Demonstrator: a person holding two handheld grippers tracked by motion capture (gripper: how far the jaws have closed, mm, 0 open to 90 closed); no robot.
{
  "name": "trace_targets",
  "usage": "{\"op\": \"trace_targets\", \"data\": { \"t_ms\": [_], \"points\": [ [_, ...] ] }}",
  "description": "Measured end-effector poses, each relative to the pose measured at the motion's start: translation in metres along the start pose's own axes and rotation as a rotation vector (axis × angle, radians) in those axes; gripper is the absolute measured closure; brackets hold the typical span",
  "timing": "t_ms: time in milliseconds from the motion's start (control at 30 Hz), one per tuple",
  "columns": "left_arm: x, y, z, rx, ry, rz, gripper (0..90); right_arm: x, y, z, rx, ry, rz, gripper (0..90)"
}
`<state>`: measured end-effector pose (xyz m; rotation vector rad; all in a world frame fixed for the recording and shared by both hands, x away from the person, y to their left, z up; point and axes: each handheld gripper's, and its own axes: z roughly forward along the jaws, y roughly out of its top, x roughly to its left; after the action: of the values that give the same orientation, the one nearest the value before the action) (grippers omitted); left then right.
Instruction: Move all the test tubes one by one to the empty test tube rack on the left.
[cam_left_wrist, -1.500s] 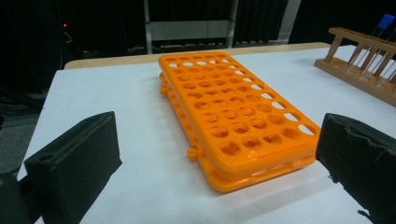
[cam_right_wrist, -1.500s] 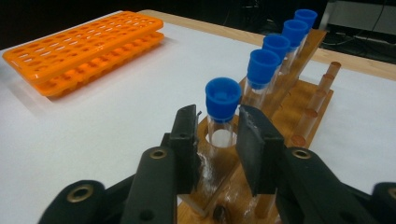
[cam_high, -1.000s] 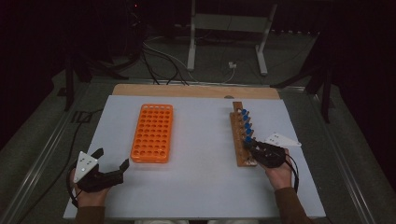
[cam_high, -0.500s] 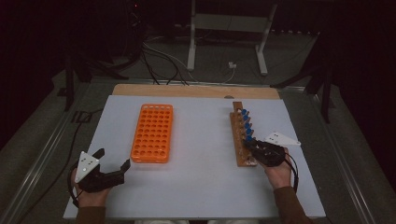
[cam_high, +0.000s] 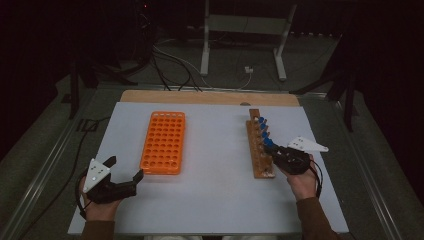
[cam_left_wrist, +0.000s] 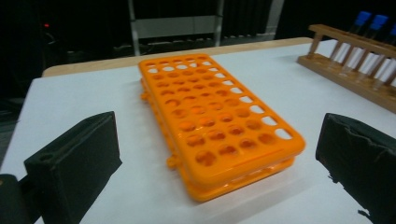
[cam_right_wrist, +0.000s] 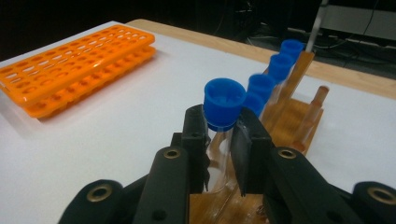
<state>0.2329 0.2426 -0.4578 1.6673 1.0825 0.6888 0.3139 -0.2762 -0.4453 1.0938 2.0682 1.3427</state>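
A wooden tube rack (cam_high: 259, 156) stands right of centre on the white table (cam_high: 215, 195), holding several blue-capped test tubes (cam_high: 262, 129). My right gripper (cam_high: 272, 149) is at its near end, shut on the glass of one blue-capped tube (cam_right_wrist: 224, 103) just under the cap, with the tube upright in the wooden rack (cam_right_wrist: 290, 117). An empty orange tube rack (cam_high: 164, 142) lies left of centre. My left gripper (cam_high: 125, 167) rests near the table's front left, open, its jaws wide apart and pointing at the orange rack (cam_left_wrist: 219, 121).
A wooden board (cam_high: 200, 97) edges the table's far side. Behind it are a metal stand (cam_high: 240, 45) and cables on the floor. The wooden rack (cam_left_wrist: 355, 77) appears far right in the left gripper view. White table lies between the two racks.
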Motion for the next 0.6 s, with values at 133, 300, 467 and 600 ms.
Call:
{"op": "trace_targets", "data": {
  "t_ms": [133,300,467,600],
  "points": [
    [-0.003,0.009,0.002,-0.012,-0.043,0.002,0.6,-0.001,0.011,-0.005,-0.004,0.005,-0.006,76.6],
    [-0.008,0.019,0.006,-0.041,-0.105,0.015,0.6,-0.001,0.018,-0.008,-0.004,0.007,-0.013,76.6],
    [-0.017,0.029,0.015,-0.036,-0.157,0.026,0.6,0.001,0.027,-0.012,-0.017,0.009,-0.025,76.6],
    [-0.025,0.038,0.023,-0.035,-0.176,0.044,0.6,0.002,0.035,-0.017,-0.031,0.009,-0.038,76.6]
  ]
}}
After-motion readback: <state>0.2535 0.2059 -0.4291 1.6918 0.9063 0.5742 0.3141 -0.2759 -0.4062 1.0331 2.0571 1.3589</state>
